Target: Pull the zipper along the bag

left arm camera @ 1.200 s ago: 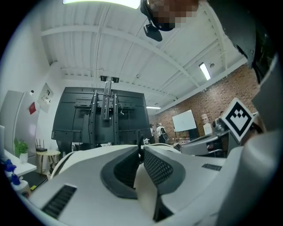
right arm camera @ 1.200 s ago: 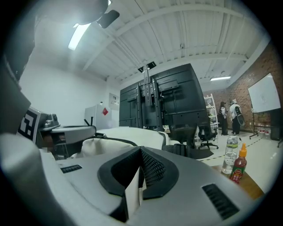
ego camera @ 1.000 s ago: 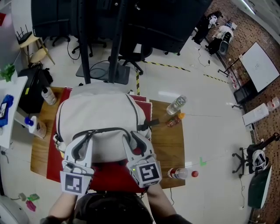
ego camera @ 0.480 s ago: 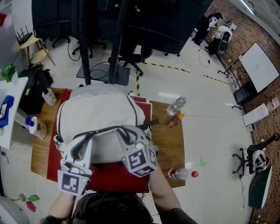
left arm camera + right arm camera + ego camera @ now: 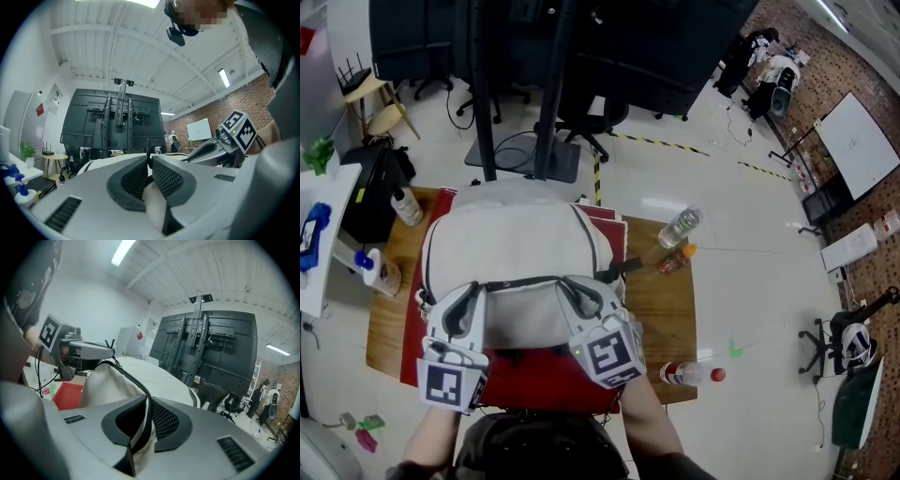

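Note:
A cream backpack (image 5: 516,239) lies on a red mat (image 5: 553,386) on the wooden table (image 5: 667,309). Its dark zipper line (image 5: 534,280) runs across the near edge between my two grippers. My left gripper (image 5: 472,295) is shut on a fold of the cream fabric (image 5: 155,206) at the bag's left corner. My right gripper (image 5: 581,289) has just been closing, and the zipper track (image 5: 137,384) and bag edge lie between its pads (image 5: 164,420), pinched. The zipper pull itself I cannot make out.
A clear bottle (image 5: 679,226) and a small orange one (image 5: 675,259) lie right of the bag. A red-capped bottle (image 5: 684,372) rests at the table's near right corner. Spray bottles (image 5: 406,206) stand at the left. A black stand (image 5: 544,94) rises behind the table.
The right gripper rolled sideways toward the bag's middle, then turned back and closed on the zipper edge. The arched zipper line between the grippers now lies flatter. The left gripper slid slightly left.

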{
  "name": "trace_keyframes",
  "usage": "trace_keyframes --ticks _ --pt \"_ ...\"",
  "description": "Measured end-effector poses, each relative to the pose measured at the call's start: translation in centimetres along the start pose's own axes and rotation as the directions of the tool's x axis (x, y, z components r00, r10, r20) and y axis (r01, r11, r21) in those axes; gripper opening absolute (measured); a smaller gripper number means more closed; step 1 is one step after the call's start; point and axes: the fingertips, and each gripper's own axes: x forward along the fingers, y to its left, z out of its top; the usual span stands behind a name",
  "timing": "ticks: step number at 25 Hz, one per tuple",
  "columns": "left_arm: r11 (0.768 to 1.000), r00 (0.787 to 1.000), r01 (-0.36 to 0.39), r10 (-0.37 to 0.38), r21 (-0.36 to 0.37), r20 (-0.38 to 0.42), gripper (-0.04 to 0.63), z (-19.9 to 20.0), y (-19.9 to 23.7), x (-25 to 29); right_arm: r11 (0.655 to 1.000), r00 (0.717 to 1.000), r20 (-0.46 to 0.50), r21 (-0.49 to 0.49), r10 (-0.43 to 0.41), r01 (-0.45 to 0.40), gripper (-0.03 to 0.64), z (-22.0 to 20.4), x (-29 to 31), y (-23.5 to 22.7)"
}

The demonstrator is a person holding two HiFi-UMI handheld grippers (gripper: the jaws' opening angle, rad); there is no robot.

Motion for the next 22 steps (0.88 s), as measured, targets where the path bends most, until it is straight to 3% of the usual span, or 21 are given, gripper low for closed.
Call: trace_keyframes --ticks 11,16,22 --pt "0.986 0.988 -0.145 0.14 -0.076 -0.064 0.046 -2.4 6.0 -4.2 0.998 1.0 0.023 0.057 -0.012 0.011 0.063 -0.2 0.1 0.0" --pt "0.966 0.974 -0.215 0.203 -0.142 -0.097 0.048 -4.5 7.2 -7.0 0.998 1.0 0.023 0.068 -0.011 0.009 0.063 -0.3 0.1 0.2" --pt "0.976 0.975 -0.192 0.179 -0.1 -0.13 0.049 -7.4 6.4 -8.6 0.995 0.999 0.033 0.092 -0.032 0.028 0.063 -0.2 0.6 0.6"
